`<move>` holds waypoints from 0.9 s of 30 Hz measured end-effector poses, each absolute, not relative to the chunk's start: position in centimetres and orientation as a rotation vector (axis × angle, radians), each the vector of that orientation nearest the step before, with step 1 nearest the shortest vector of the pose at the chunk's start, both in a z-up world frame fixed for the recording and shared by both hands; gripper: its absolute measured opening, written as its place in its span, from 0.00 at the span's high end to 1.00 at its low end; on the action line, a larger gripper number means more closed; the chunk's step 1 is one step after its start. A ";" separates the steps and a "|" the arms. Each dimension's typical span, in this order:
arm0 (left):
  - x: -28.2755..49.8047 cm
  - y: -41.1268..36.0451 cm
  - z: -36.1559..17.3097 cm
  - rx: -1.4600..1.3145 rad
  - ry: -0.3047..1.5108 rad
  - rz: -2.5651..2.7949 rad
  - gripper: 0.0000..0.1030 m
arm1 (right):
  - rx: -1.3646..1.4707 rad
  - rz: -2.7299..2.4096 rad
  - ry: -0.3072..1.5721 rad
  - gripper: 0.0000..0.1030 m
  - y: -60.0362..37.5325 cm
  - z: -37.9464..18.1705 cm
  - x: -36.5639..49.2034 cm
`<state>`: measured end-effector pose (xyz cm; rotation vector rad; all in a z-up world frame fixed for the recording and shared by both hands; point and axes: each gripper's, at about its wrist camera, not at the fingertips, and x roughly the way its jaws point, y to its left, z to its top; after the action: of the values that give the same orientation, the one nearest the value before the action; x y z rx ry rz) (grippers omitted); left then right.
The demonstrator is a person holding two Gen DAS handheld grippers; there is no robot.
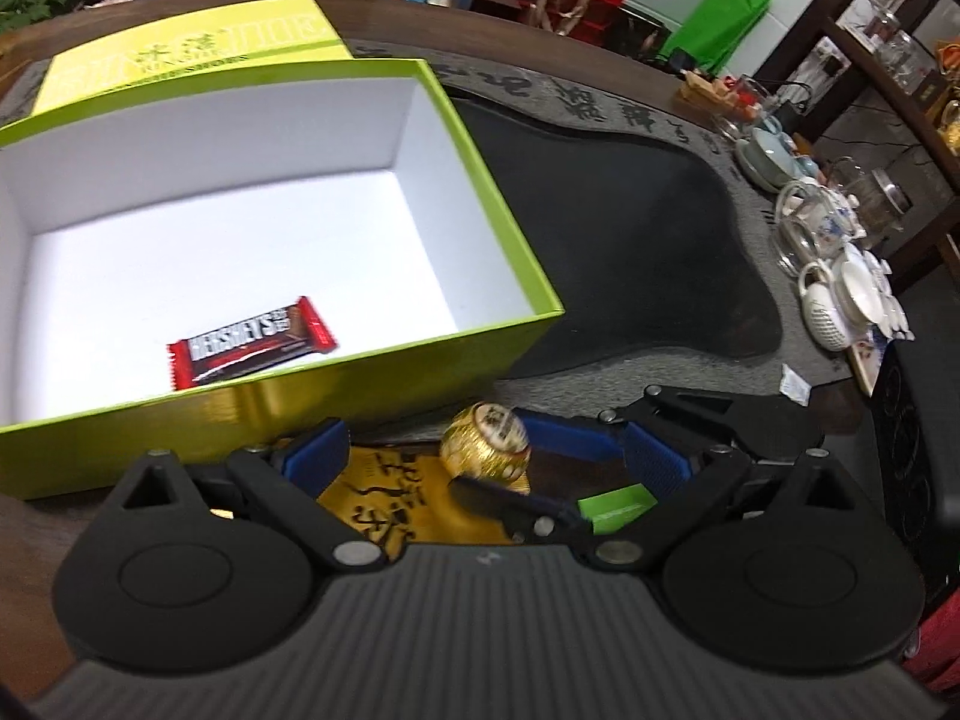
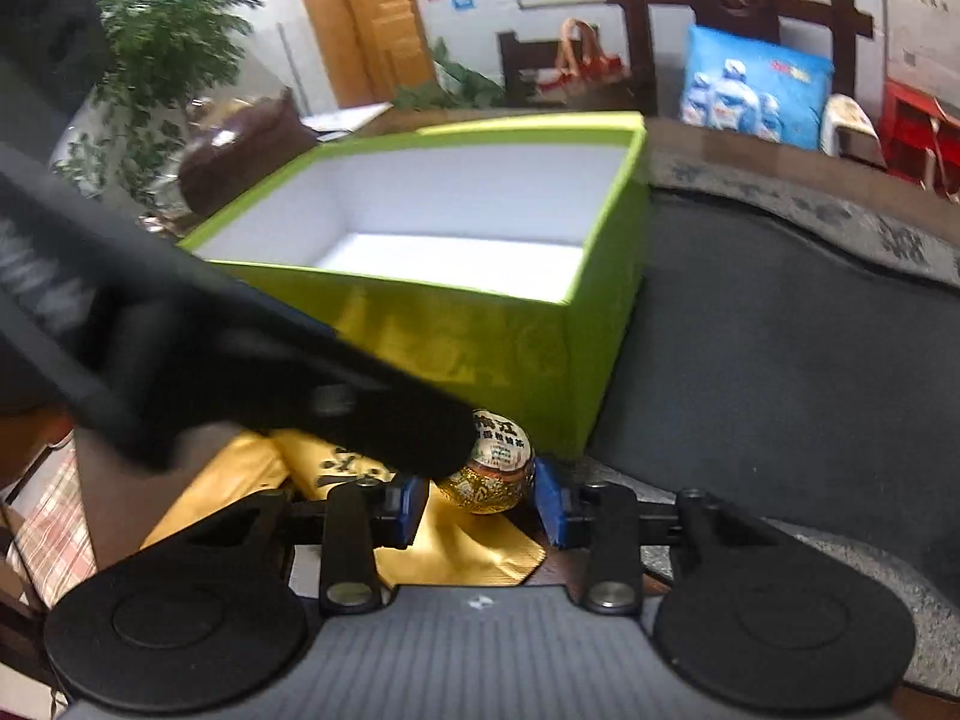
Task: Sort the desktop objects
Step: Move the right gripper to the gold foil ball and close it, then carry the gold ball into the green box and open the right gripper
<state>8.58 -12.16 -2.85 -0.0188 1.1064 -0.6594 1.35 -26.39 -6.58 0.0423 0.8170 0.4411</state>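
One chocolate bar (image 1: 252,349) sits in the green box (image 1: 516,228); right gripper (image 2: 483,501) brackets the gold tea ball (image 2: 489,474) outside it, contact unclear; left gripper (image 1: 486,459) gapes empty; gold packet (image 2: 462,546) still unsorted.

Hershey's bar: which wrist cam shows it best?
Left wrist. It looks down into the green box, so the Hershey's bar lies fully visible on the white floor near the front wall. In the right wrist view the box's near wall hides it.
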 end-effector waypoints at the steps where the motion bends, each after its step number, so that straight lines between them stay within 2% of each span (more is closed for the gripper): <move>1: 8.6 -12.3 -2.9 -0.022 1.110 -0.667 0.04 | 0.042 0.447 0.810 0.63 -26.4 -6.4 1.1; 6: 8.2 -12.0 -2.3 -0.057 1.116 -0.698 0.06 | 0.033 0.474 0.760 0.63 -26.4 -5.1 -0.3; 14: 8.2 -10.0 1.2 -0.166 1.057 -0.746 0.22 | 0.001 0.532 0.662 0.63 -25.7 -1.1 -0.9; 23: 11.0 -6.8 3.3 -0.272 0.991 -0.696 0.36 | -0.036 0.606 0.621 0.63 -24.2 1.7 3.0; 27: 13.4 -5.1 2.9 -0.304 0.998 -0.624 0.36 | -0.078 0.632 0.646 0.63 -22.7 1.6 6.3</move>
<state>13.39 -5.12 2.85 -0.3043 0.9983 -0.6243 6.31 -22.67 1.57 -0.0782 0.6457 0.6320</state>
